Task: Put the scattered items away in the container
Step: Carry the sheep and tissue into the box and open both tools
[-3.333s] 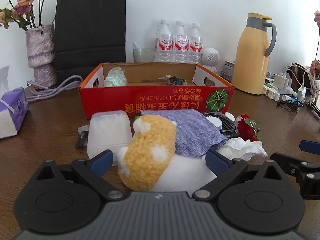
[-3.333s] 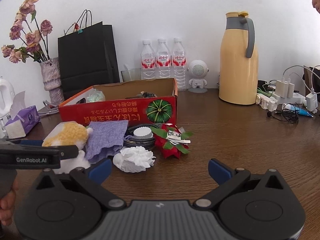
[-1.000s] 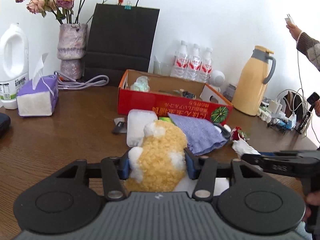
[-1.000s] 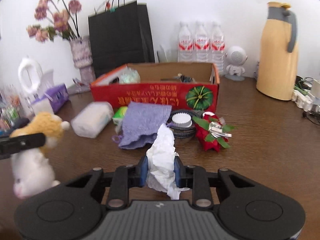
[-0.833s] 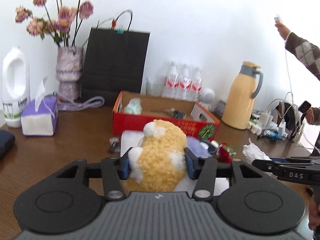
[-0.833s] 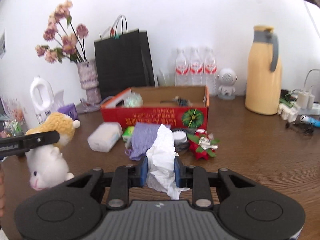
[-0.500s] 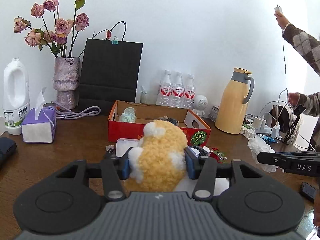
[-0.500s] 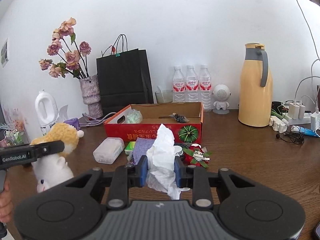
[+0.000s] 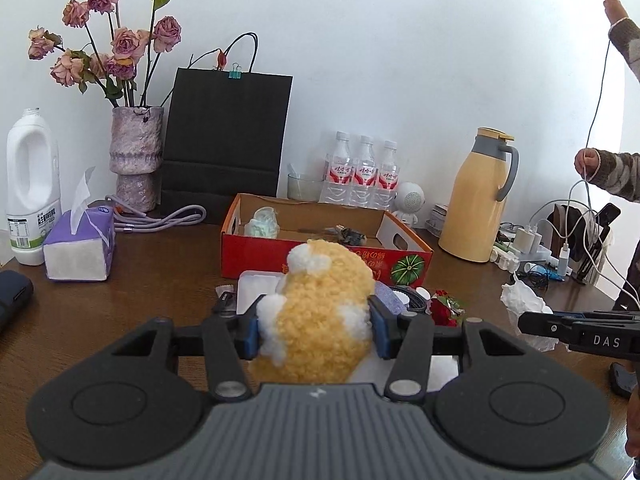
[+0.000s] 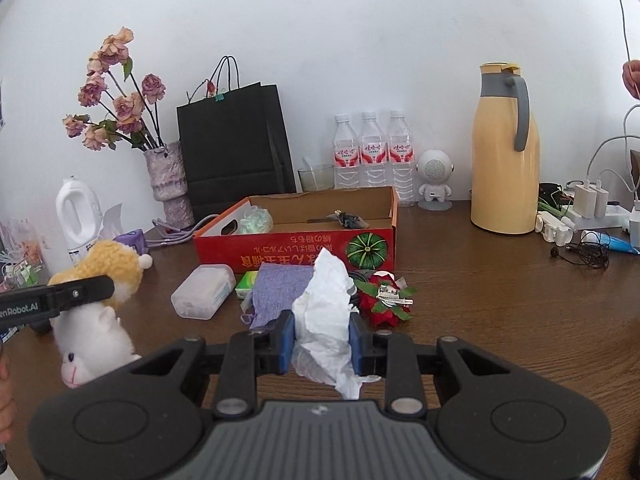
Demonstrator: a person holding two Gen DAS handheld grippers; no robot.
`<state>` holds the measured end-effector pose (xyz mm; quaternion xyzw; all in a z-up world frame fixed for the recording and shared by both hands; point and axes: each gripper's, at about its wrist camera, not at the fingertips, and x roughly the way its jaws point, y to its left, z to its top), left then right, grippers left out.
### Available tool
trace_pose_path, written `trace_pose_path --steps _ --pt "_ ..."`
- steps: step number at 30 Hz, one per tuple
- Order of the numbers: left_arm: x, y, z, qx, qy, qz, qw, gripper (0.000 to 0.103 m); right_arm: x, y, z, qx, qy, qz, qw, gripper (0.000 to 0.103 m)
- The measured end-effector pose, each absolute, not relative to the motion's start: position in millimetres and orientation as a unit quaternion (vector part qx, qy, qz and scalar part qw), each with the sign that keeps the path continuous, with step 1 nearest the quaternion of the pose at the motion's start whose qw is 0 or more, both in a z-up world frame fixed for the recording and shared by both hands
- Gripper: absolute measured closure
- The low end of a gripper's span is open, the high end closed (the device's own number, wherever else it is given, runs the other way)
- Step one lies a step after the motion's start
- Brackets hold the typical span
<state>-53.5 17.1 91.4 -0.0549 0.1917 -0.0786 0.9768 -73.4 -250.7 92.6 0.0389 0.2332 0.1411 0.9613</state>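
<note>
My left gripper is shut on a yellow and white plush toy, held above the table in front of the red cardboard box. The right wrist view shows the same plush toy hanging at the left. My right gripper is shut on a crumpled white tissue, lifted off the table. The red box holds a pale green wad and a small dark item. A purple cloth, a clear plastic case, a red bow and a coiled cable lie before the box.
Behind the box stand a black paper bag, water bottles, a yellow thermos jug and a vase of dried roses. A tissue pack and white jug sit left. Chargers and cables lie right, where a person's hands hold a cord.
Both grippers have risen and drawn back from the box, each keeping its item. The table items and box now look smaller and farther away.
</note>
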Motion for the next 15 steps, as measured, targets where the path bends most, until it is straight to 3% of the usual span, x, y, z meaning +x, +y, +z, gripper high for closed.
trace_pose_path --steps 15 --pt "-19 17 122 -0.041 0.15 -0.084 0.984 0.052 -54 -253 128 0.024 0.19 0.145 0.971 0.077"
